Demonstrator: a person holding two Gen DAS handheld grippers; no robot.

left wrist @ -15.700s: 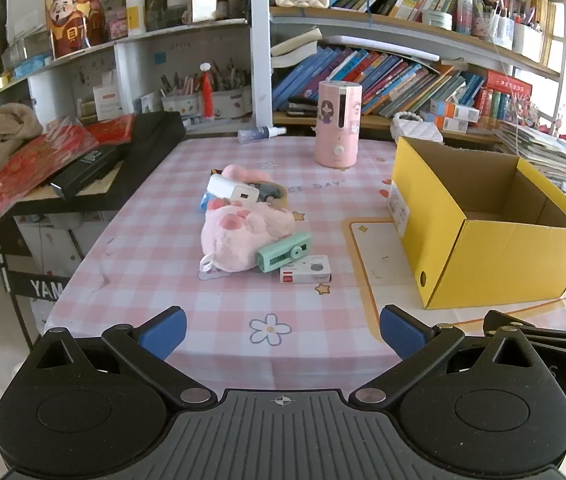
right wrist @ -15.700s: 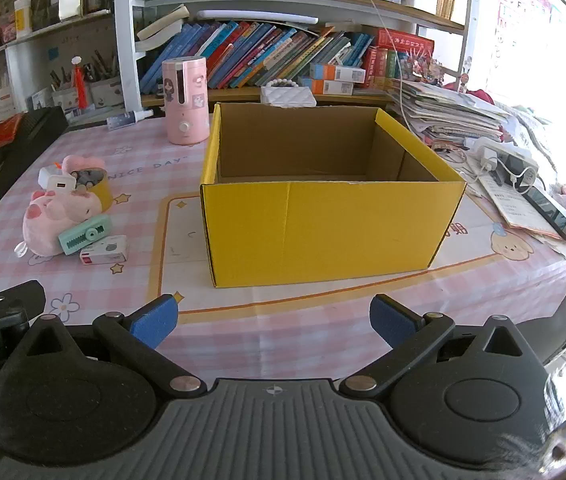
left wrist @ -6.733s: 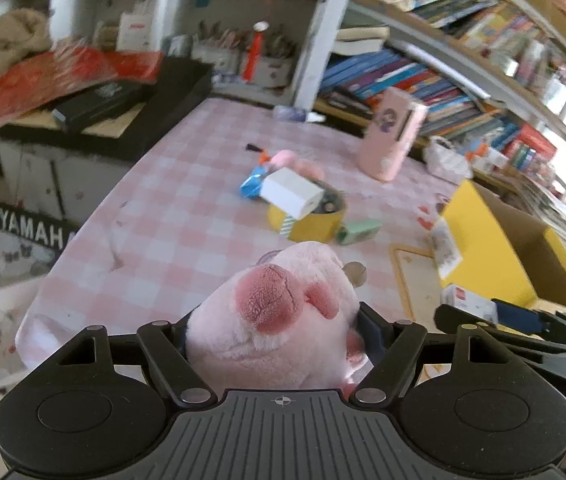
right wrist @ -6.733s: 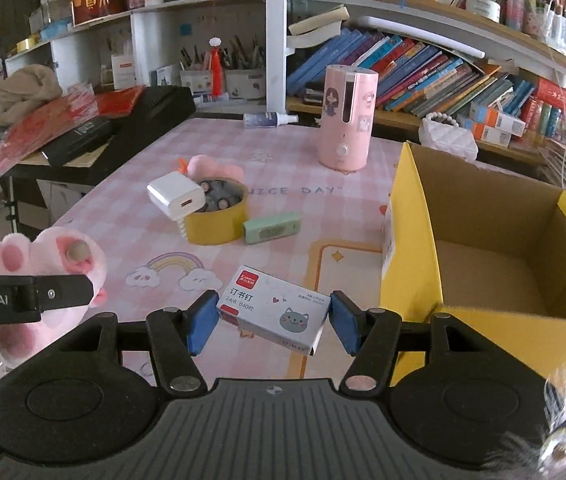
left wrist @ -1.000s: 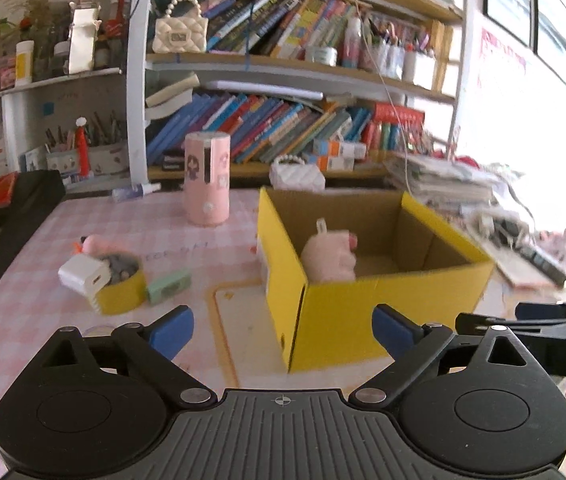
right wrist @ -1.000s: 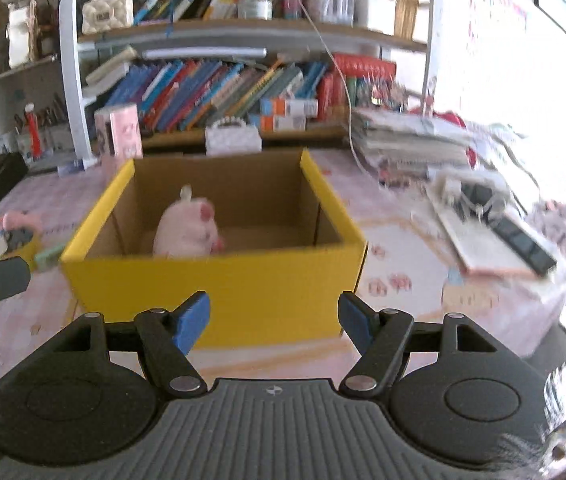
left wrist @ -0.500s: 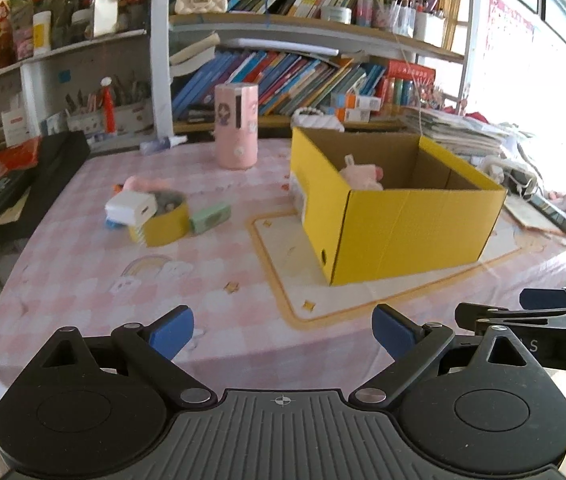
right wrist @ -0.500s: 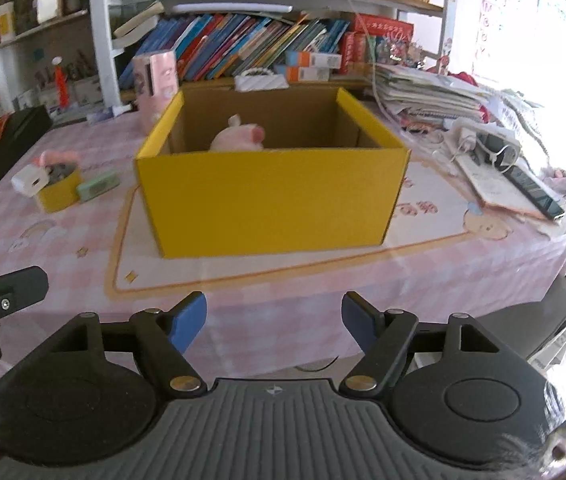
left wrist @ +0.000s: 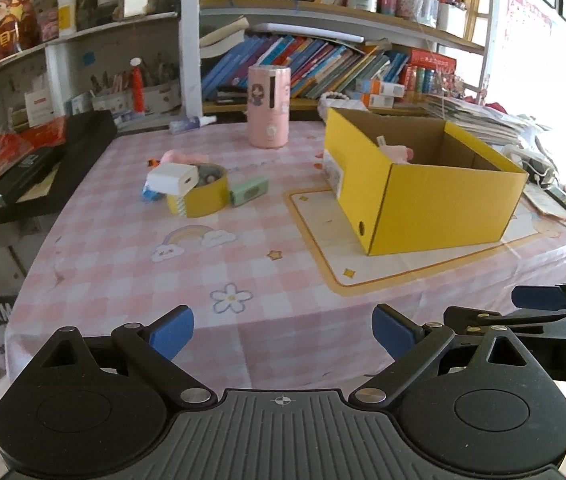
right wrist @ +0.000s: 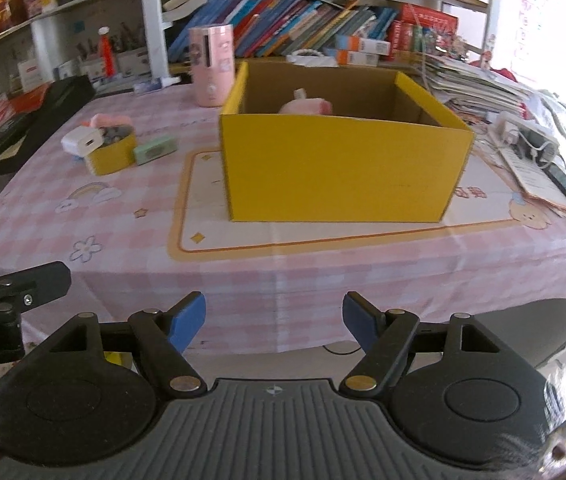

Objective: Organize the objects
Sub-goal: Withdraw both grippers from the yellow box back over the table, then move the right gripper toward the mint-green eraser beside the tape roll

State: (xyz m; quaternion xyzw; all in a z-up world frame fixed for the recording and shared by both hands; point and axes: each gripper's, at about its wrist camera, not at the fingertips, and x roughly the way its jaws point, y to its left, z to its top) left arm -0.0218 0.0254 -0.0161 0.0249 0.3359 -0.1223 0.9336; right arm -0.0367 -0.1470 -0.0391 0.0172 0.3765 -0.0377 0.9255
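Note:
A yellow cardboard box [left wrist: 443, 204] [right wrist: 343, 168] stands open on the pink checked table [left wrist: 203, 264]. A pink plush toy [left wrist: 397, 152] [right wrist: 307, 107] lies inside it, mostly hidden by the wall. To the left sit a yellow tape roll [left wrist: 203, 200] [right wrist: 113, 156], a white charger [left wrist: 173, 178] [right wrist: 82, 141] leaning on it, and a green stapler [left wrist: 249, 191] [right wrist: 154, 150]. My left gripper [left wrist: 283, 330] is open and empty at the table's near edge. My right gripper [right wrist: 275, 322] is open and empty, also off the near edge.
A pink cylinder [left wrist: 269, 106] stands at the back of the table. Bookshelves [left wrist: 323, 60] line the wall behind. A black keyboard case [left wrist: 43, 160] lies left. Papers and a power strip [right wrist: 531, 136] lie right of the box.
Both grippers have drawn back from the box toward the table's near edge and stayed open. The objects on the table have not moved.

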